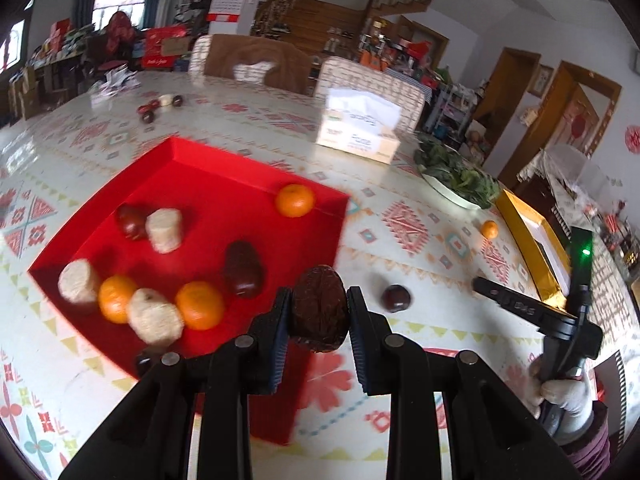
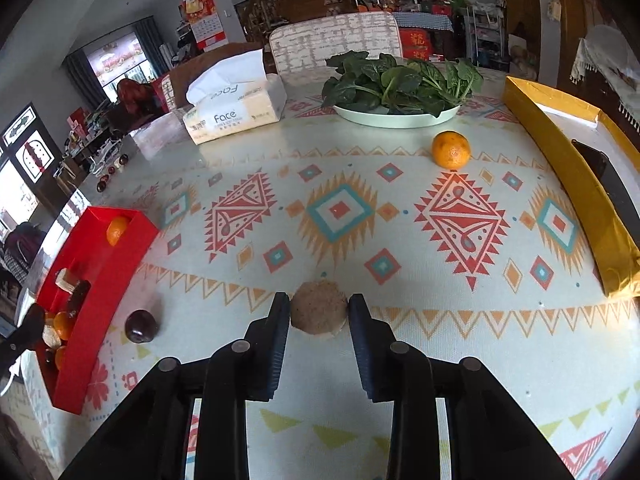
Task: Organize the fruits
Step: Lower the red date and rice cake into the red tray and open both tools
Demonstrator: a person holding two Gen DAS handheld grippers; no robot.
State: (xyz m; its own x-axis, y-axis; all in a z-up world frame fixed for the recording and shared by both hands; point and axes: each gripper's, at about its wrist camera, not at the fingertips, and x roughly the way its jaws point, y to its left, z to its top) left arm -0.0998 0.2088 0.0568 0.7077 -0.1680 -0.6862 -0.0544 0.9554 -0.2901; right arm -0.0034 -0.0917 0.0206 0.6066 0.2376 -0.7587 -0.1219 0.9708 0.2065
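Note:
My left gripper [image 1: 319, 312] is shut on a dark brown fruit [image 1: 319, 314], held above the near right edge of the red tray [image 1: 224, 200]. The tray holds several oranges, dark fruits and pale beige fruits. A dark plum [image 1: 396, 298] and an orange [image 1: 489, 229] lie on the tablecloth to the right. My right gripper [image 2: 319, 314] is shut on a pale beige fruit [image 2: 319, 311] at table level. In the right wrist view the plum [image 2: 141, 326] lies beside the tray [image 2: 100, 280], and the orange [image 2: 451, 149] lies far ahead.
A tissue box [image 2: 236, 104] and a plate of spinach [image 2: 400, 84] stand at the table's far side. A gold box [image 2: 576, 184] lies along the right edge. More small fruits [image 1: 160, 106] lie far back left. Chairs stand behind the table.

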